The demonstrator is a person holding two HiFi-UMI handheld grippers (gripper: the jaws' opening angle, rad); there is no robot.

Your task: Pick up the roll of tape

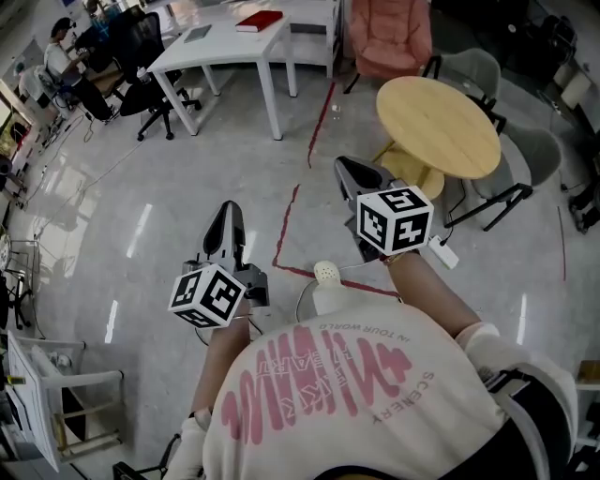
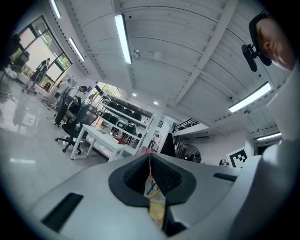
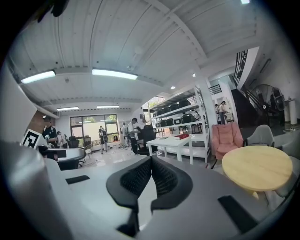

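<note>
No roll of tape shows in any view. In the head view the person holds both grippers out in front of the body, over the grey floor. My left gripper [image 1: 228,212] is at the left, and my right gripper [image 1: 347,168] sits a little farther forward, near the round wooden table [image 1: 438,125]. In the left gripper view my left gripper [image 2: 150,155] is shut, pads meeting at the tip. A yellowish patch shows low in the gap behind them; what it is cannot be told. My right gripper [image 3: 151,158] is shut with nothing between its pads.
White desks [image 1: 225,47] stand at the back with a red book [image 1: 259,21] on one. A pink armchair [image 1: 391,36] and grey chairs stand around the round table [image 3: 257,167]. Red tape lines [image 1: 291,225] cross the floor. A white power strip [image 1: 443,251] lies by the right hand. People sit at the far left.
</note>
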